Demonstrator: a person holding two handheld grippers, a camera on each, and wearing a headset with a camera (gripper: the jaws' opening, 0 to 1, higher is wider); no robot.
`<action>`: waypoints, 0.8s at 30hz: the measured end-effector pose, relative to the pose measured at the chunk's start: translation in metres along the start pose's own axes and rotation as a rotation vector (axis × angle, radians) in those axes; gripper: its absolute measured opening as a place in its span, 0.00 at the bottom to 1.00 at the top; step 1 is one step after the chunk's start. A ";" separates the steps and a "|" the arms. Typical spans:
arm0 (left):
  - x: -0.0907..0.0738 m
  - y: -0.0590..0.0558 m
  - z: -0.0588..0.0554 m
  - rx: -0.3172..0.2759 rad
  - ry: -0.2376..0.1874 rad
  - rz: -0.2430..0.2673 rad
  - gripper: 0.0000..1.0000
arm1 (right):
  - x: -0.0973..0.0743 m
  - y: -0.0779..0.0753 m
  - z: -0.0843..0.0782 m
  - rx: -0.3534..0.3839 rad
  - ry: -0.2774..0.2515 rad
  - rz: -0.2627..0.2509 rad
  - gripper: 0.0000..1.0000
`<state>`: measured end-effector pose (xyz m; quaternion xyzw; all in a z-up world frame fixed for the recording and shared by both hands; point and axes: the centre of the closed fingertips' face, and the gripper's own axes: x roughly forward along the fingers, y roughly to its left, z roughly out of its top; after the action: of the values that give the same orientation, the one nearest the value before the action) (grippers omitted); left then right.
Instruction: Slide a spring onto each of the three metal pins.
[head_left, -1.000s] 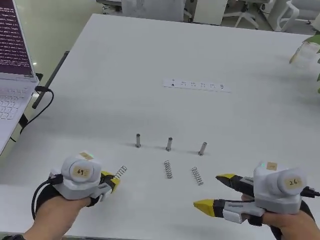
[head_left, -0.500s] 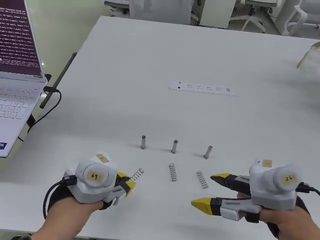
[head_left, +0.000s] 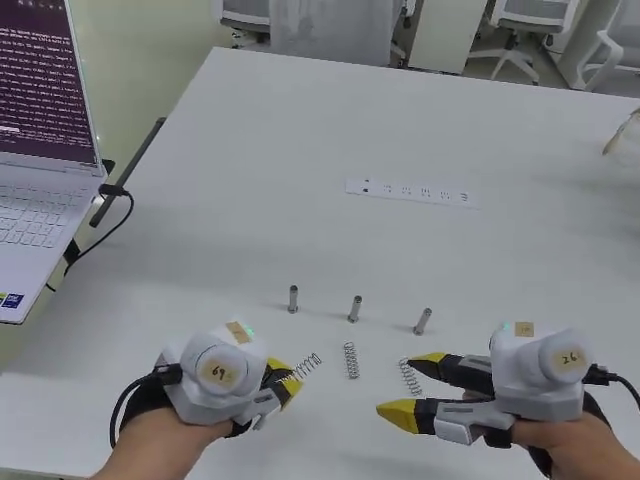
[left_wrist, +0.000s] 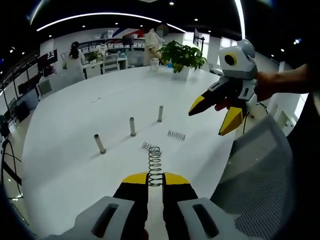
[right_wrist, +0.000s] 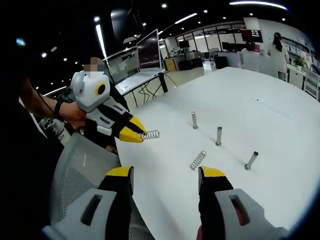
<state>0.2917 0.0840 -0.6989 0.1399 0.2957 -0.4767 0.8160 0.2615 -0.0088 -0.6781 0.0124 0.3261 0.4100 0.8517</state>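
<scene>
Nothing threaded yet: your left claw (left_wrist: 155, 176) pinches one thin coiled steel spring (left_wrist: 155, 161), your right claw (head_left: 412, 385) gapes empty, all three short grey metal pins (head_left: 355, 308) bare

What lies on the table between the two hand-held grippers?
Head view: the middle spring and the right spring lie loose between the left hand-held gripper and the right hand-held gripper.

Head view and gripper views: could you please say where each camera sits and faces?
Head view: worn on the head, looking forward and down at table, three metal pins, left gripper, right gripper; left hand, right hand show.
Left gripper view: on the left gripper, looking along jaws shut on a spring, towards the pins; right hand shows.
Right gripper view: on the right gripper, looking past open jaws at the pins; left hand shows.
All share the pins.
</scene>
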 end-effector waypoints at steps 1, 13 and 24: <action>0.000 -0.002 0.001 0.006 -0.002 -0.005 0.02 | 0.001 0.000 0.001 -0.002 -0.001 0.004 0.50; 0.004 -0.022 0.013 0.047 -0.017 -0.051 0.02 | 0.010 0.005 0.008 -0.010 -0.004 0.044 0.40; 0.006 -0.040 0.021 0.083 -0.028 -0.089 0.02 | 0.019 0.014 0.014 -0.007 -0.006 0.097 0.27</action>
<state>0.2671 0.0493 -0.6843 0.1536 0.2704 -0.5262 0.7915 0.2686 0.0174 -0.6733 0.0264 0.3209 0.4520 0.8319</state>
